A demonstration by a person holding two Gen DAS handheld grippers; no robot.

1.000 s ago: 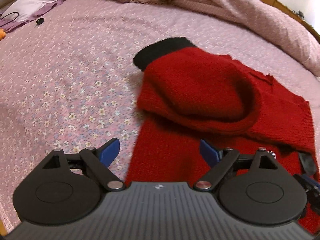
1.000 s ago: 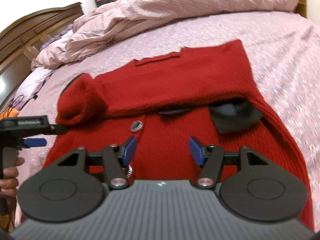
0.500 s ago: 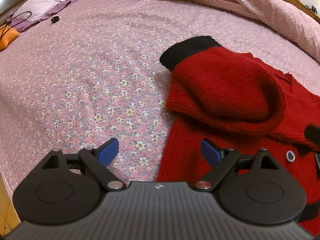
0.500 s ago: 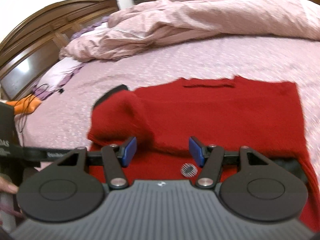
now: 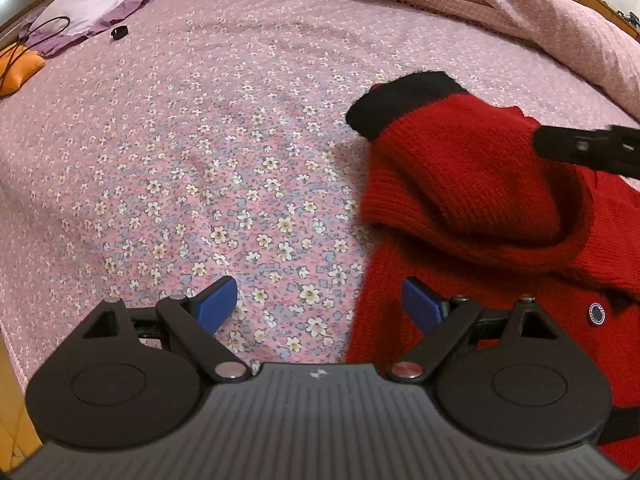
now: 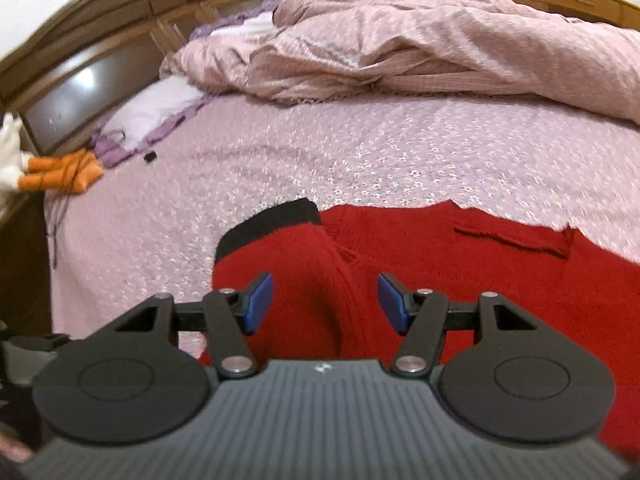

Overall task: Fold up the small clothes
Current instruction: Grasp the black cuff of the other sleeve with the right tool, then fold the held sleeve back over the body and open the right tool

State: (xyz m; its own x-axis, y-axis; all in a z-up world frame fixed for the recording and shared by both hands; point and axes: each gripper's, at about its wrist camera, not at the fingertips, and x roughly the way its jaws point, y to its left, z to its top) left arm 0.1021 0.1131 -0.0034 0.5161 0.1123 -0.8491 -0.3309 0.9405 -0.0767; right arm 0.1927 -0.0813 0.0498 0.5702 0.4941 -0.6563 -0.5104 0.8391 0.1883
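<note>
my right claw (image 6: 325,303) has swung across the red cardigan (image 6: 460,280) since a moment ago: it was looking down at the buttoned front and the black cuff tucked on the far side, and now it looks along the folded sleeve (image 6: 288,276) toward that sleeve's black cuff (image 6: 268,224). its jaws stand apart, nothing between them, the sleeve just beyond the pads. my left claw (image 5: 316,305) has slid off the cardigan's edge; earlier the red knit filled the gap between its jaws, now it's mostly flowered bedsheet (image 5: 200,160) there, and the cardigan lies to its right. jaws wide apart, empty. so by my reading both sleeves are folded in, and i'm lining up for the next fold of the body. from the left claw's view, the sleeve (image 5: 460,184) sits heaped on the cardigan (image 5: 500,280), cuff (image 5: 400,104) pointing away toward the rumpled blanket (image 5: 480,0), and my right claw (image 5: 588,148) pokes in over it.
</note>
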